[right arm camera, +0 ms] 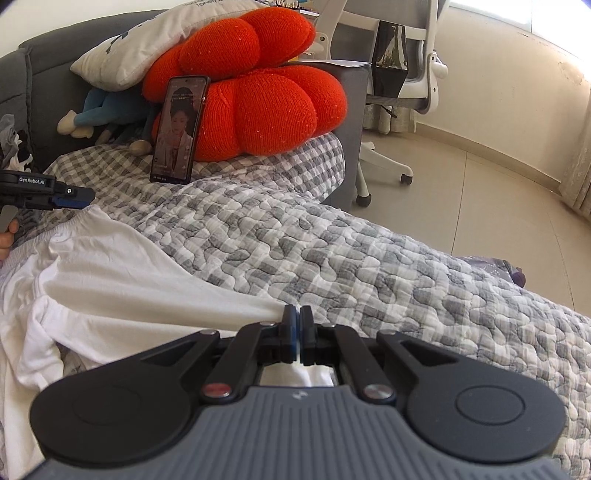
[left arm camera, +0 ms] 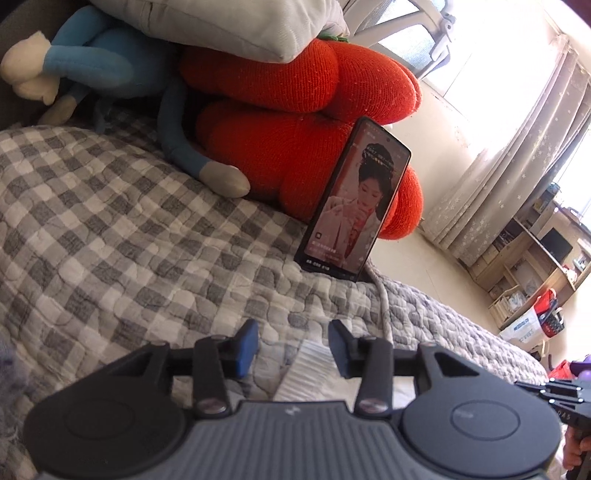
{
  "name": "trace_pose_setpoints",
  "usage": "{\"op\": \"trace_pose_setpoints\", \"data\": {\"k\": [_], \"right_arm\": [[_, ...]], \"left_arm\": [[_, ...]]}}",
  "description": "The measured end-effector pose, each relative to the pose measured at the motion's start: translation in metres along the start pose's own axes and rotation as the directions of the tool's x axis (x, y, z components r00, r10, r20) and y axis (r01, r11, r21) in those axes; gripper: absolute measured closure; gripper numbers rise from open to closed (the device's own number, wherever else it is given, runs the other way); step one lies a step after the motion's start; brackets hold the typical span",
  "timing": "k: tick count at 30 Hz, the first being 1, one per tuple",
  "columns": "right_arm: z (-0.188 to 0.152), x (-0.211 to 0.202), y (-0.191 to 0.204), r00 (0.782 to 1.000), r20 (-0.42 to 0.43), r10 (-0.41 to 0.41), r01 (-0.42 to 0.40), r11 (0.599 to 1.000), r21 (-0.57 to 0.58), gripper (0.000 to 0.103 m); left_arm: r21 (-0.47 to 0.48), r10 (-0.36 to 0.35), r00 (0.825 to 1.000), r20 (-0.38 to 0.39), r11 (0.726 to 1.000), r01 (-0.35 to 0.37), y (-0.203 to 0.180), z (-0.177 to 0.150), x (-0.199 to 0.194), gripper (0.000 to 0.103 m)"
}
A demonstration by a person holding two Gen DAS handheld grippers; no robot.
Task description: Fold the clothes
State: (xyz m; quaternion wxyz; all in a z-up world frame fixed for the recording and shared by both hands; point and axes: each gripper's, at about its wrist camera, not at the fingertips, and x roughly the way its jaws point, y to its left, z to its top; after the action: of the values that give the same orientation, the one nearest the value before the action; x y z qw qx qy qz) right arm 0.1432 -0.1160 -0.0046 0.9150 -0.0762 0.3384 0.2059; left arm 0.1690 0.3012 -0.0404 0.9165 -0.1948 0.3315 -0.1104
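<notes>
A white garment lies spread on the grey checked quilt, pulled taut toward my right gripper, which is shut on its corner. My left gripper stands open above the quilt, with a strip of the white garment's elastic band showing under its fingers; nothing is between them. In the right wrist view the left gripper hovers at the garment's far gathered edge, a hand behind it.
A phone with a lit screen leans on an orange knitted cushion at the head of the bed. A blue plush toy and a pillow lie behind. An office chair stands on the tiled floor to the right.
</notes>
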Motion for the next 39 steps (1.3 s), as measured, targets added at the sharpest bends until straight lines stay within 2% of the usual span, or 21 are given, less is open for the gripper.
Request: {"op": "trace_pose_setpoints", "data": {"k": [5,6,7,10,12,16,24,32,38,39], "right_arm": [[-0.003,0.002,-0.001,1.0,-0.011,0.007,-0.007,1.0,0.001,0.101],[-0.004,0.003,-0.001,1.0,-0.015,0.009,-0.009,1.0,0.002,0.101],[-0.005,0.003,-0.001,1.0,-0.018,0.009,-0.009,1.0,0.003,0.101],[-0.009,0.005,0.0,1.0,-0.018,0.001,-0.001,1.0,0.0,0.101],[-0.008,0.004,0.003,1.0,-0.002,-0.016,0.016,1.0,-0.013,0.101],[0.0,0.003,0.003,0.999,0.03,-0.045,0.046,0.998,-0.039,0.101],[0.02,0.018,0.001,0.995,0.061,-0.077,0.081,0.995,-0.062,0.101],[0.025,0.055,-0.002,0.997,0.004,-0.071,0.071,0.996,-0.047,0.102],[0.028,0.053,-0.011,0.999,-0.003,-0.034,0.034,0.999,0.005,0.099],[0.028,0.052,-0.012,1.0,-0.004,-0.026,0.026,1.0,0.014,0.098]], "left_arm": [[0.006,-0.04,0.998,-0.04,0.999,0.04,-0.001,-0.005,0.004,0.059],[0.007,-0.048,0.998,-0.048,0.999,0.049,-0.001,-0.006,0.005,0.074],[0.02,-0.042,0.998,-0.048,0.999,0.043,-0.003,-0.008,0.005,0.082],[0.067,-0.009,1.0,-0.026,0.998,0.011,-0.012,-0.012,0.003,0.088],[0.087,0.019,1.0,0.025,0.996,-0.021,-0.018,-0.011,-0.002,0.101],[0.087,0.059,0.99,0.129,0.994,-0.071,-0.024,-0.001,-0.012,0.101],[0.086,0.16,0.968,0.196,0.98,-0.179,-0.028,0.006,-0.007,0.102],[0.121,0.242,0.96,0.142,0.958,-0.26,-0.022,-0.002,0.02,0.101],[0.073,0.243,0.961,0.13,0.964,-0.254,-0.012,-0.004,0.019,0.093],[0.075,0.246,0.961,0.127,0.963,-0.257,-0.013,-0.004,0.019,0.089]]}}
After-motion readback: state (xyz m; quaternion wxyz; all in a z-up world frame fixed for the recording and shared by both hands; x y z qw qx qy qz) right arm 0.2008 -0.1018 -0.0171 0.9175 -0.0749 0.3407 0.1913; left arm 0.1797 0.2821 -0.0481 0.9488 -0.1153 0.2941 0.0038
